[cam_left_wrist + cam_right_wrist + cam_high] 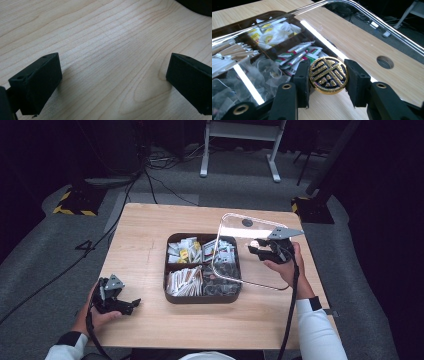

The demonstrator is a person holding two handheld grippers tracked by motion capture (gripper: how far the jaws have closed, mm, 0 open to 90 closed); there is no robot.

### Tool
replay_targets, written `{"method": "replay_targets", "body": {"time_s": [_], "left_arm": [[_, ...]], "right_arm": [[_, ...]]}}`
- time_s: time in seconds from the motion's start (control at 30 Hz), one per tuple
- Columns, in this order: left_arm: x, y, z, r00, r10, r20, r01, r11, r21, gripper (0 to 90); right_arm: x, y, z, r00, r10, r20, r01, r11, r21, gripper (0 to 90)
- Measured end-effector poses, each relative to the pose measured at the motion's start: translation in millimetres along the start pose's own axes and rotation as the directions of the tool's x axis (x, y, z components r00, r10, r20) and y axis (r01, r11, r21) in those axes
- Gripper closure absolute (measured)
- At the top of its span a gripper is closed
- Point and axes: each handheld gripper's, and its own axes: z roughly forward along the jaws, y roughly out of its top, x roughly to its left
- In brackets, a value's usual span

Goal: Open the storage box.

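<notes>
A dark brown compartment box (167,270) of sachets and packets stands mid-table. Over its right half a clear lid (240,227) is held tilted, its far edge raised. My right gripper (256,245) is shut on the lid's round gold-and-black knob (328,75); in the right gripper view the gripper (328,72) has a black pad pressing each side of the knob. Through the lid (287,27) the box (262,13) and its packets show. My left gripper (127,306) rests on the table at the front left. Its jaws stand open over bare wood in the left gripper view (113,72).
The wooden table (145,235) has a round hole (247,222) near its far edge, behind the lid. Grey carpet with cables and a white stand's legs (240,150) lie beyond the table. A hazard-striped base (75,200) sits at the back left.
</notes>
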Motion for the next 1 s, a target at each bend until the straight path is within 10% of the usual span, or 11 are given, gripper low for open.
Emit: {"method": "replay_targets", "body": {"time_s": [1.0], "left_arm": [[0.0,0.0,0.0,1.0000,0.000,0.000,0.000,1.0000,0.000,0.5]], "right_arm": [[-44.2,-52.8,-29.5,0.9911,0.089,0.099,-0.095,0.994,0.053,58.9]]}}
